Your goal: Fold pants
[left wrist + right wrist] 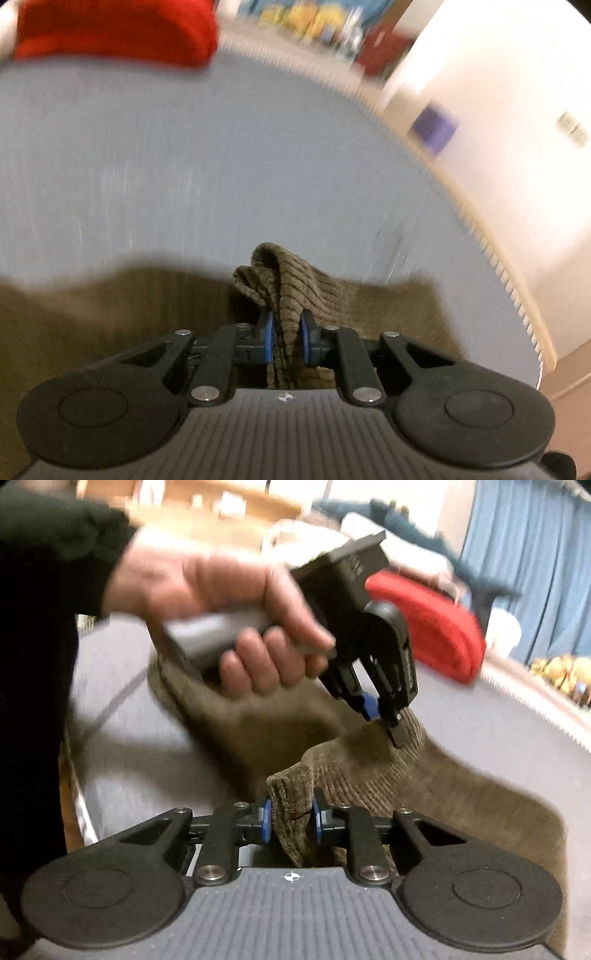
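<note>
Corduroy pants (424, 786), olive-brown, lie across the grey-blue table (221, 166), one bunched edge pinched in the left gripper (287, 338) and another in the right gripper (291, 821). Both jaws are clamped narrow on cloth. For a clean fold, carry both grips level and together, keeping the edge between them taut.

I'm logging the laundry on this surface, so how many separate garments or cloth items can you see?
2. The olive corduroy pants lie in front, pinched by the left gripper and the right gripper. A folded red item sits at the far edge. More may lie outside the views.
</note>
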A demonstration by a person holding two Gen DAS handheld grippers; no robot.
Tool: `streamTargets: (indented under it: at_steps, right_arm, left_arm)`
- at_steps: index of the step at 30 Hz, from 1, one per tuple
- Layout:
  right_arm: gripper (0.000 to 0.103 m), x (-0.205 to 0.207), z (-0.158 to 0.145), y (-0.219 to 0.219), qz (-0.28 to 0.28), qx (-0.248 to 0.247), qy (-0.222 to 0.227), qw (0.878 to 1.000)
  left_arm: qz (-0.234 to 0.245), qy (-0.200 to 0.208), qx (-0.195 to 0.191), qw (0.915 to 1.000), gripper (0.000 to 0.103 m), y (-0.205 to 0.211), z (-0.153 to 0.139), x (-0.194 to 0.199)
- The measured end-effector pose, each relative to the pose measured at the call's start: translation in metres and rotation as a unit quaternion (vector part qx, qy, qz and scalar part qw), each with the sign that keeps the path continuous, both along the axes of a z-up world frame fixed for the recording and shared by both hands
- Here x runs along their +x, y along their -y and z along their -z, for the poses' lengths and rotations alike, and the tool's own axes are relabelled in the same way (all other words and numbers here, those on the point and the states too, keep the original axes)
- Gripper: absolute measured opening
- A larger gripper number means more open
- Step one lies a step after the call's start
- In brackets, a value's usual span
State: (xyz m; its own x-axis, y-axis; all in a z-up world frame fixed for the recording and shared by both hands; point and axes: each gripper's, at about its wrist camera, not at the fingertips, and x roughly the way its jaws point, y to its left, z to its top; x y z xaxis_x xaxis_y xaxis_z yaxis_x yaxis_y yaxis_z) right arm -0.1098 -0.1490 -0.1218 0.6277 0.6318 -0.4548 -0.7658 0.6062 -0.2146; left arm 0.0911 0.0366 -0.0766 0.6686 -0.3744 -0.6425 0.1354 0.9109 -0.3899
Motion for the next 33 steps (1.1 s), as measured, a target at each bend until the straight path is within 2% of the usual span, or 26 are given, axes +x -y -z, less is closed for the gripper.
streamTargets:
  at_steps: [2, 4, 6, 8, 10, 13, 16, 18, 19, 20, 21, 24, 26, 28, 29, 31, 33]
  right_arm:
    - [0.022, 0.0, -0.011, 0.003, 0.006, 0.042, 0.021, 0.999]
    - [0.025, 0.007, -0.015, 0.004, 0.001, 0.066, -0.005, 0.998]
    - [0.028, 0.013, -0.009, -0.001, -0.022, 0.048, -0.053, 0.997]
    - [0.033, 0.011, -0.006, -0.002, -0.035, 0.043, -0.057, 0.997]
    - [0.036, 0.011, -0.012, 0.006, -0.033, 0.072, -0.061, 0.995]
    - [0.045, 0.023, -0.024, 0.029, 0.022, 0.138, -0.073, 0.987]
    - [0.046, 0.045, -0.025, 0.051, 0.125, 0.169, -0.091, 0.973]
    - [0.046, 0.062, -0.018, 0.059, 0.197, 0.145, -0.11, 0.963]
    - [0.047, 0.07, -0.011, 0.062, 0.235, 0.117, -0.124, 0.957]
    - [0.048, 0.08, -0.001, 0.063, 0.275, 0.077, -0.144, 0.947]
    - [0.048, 0.088, 0.011, 0.066, 0.298, 0.047, -0.164, 0.939]
    - [0.05, 0.088, 0.008, 0.07, 0.3, 0.057, -0.167, 0.938]
    - [0.051, 0.084, 0.0, 0.072, 0.303, 0.066, -0.15, 0.939]
    - [0.051, 0.079, -0.005, 0.08, 0.32, 0.088, -0.134, 0.934]
    - [0.052, 0.075, -0.005, 0.084, 0.333, 0.093, -0.127, 0.93]
    - [0.057, 0.077, -0.004, 0.092, 0.378, 0.096, -0.115, 0.914]
    - [0.058, 0.084, 0.005, 0.105, 0.414, 0.095, -0.137, 0.895]
  left_arm:
    - [-0.008, 0.023, 0.033, 0.9992, 0.016, -0.002, -0.008, -0.001]
    - [-0.039, -0.013, 0.064, 0.9971, 0.02, -0.008, 0.006, 0.006]
    - [-0.064, -0.052, 0.085, 0.9929, 0.023, -0.015, 0.021, 0.012]
    - [-0.081, -0.028, 0.107, 0.9905, 0.027, -0.018, 0.014, 0.008]
    - [-0.076, 0.009, 0.113, 0.9906, 0.029, -0.016, -0.001, 0.0]
    - [-0.045, 0.043, 0.101, 0.993, 0.029, -0.005, -0.009, -0.009]
    - [-0.001, 0.038, 0.112, 0.993, 0.029, 0.01, 0.002, -0.007]
    - [0.013, -0.01, 0.144, 0.9895, 0.025, 0.014, 0.023, 0.002]
    - [0.007, -0.046, 0.174, 0.9837, 0.017, 0.014, 0.036, 0.008]
    - [-0.003, -0.066, 0.188, 0.9799, 0.027, 0.011, 0.043, 0.01]
    - [-0.015, -0.065, 0.182, 0.981, 0.031, 0.008, 0.041, 0.009]
    - [-0.013, -0.031, 0.159, 0.9867, 0.03, 0.006, 0.017, -0.005]
    - [0.011, -0.01, 0.139, 0.9902, 0.03, 0.01, 0.003, -0.017]
    - [0.048, -0.003, 0.13, 0.9903, 0.03, 0.013, -0.002, -0.032]
    - [0.07, -0.007, 0.135, 0.9883, 0.03, 0.016, 0.0, -0.037]
    - [0.126, -0.029, 0.171, 0.9767, 0.03, 0.032, 0.017, -0.048]
    - [0.164, -0.073, 0.233, 0.9557, 0.031, 0.043, 0.043, -0.056]
